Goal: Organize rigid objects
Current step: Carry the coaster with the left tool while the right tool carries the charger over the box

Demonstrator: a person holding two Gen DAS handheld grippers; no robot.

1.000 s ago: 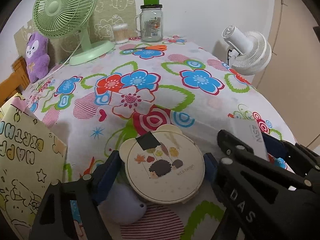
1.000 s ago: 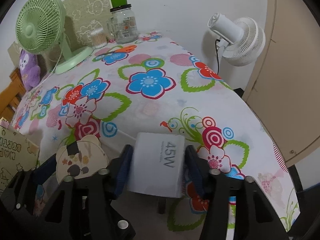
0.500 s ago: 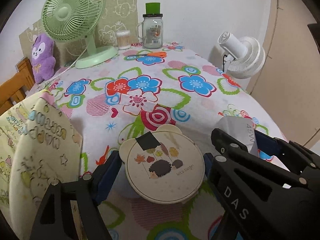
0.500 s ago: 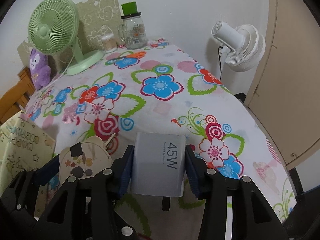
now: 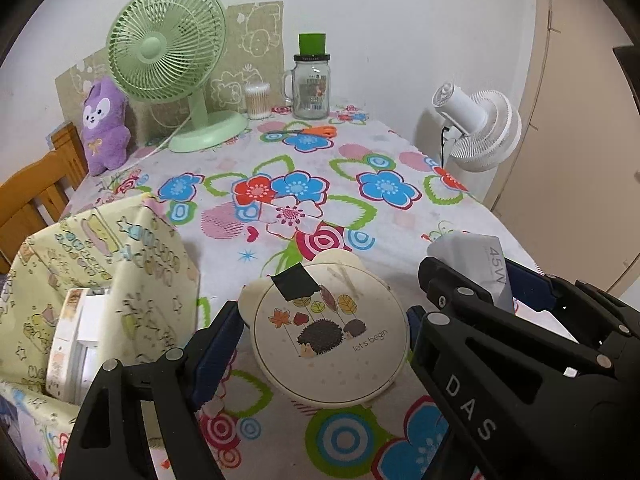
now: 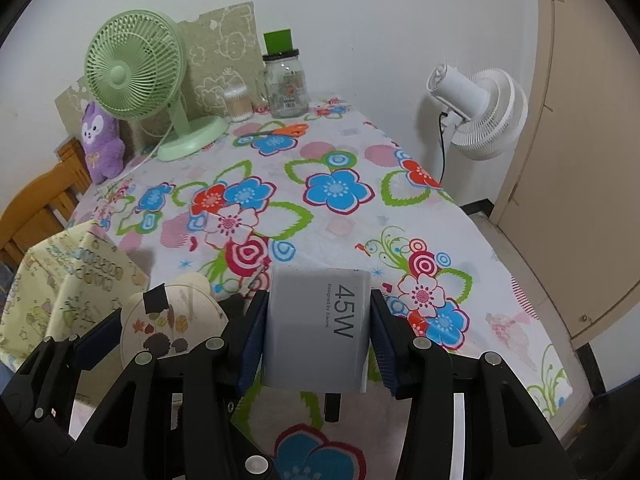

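My left gripper (image 5: 322,344) is shut on a round cream tin (image 5: 330,334) with bear ears, a hedgehog picture and a strip of black tape, held above the flowered tablecloth (image 5: 320,184). Beside it on the right, my right gripper (image 6: 316,332) is shut on a white charger block (image 6: 318,332) marked 45W, its plug prongs pointing down. In the right wrist view the tin (image 6: 172,324) and the left gripper (image 6: 160,336) show at lower left. In the left wrist view the charger (image 5: 480,264) peeks above the right gripper's black frame.
A yellow patterned gift bag (image 5: 104,280) stands open at the left with white items inside. At the table's far end are a green desk fan (image 5: 168,56), a purple plush (image 5: 104,128), a glass jar (image 5: 312,84), cotton swabs (image 5: 258,100) and orange scissors (image 5: 308,132). A white fan (image 5: 476,128) stands off the right edge.
Both grippers have risen and drawn back from the table with the tin and the charger held in them. The gift bag's open top has come into view at left.
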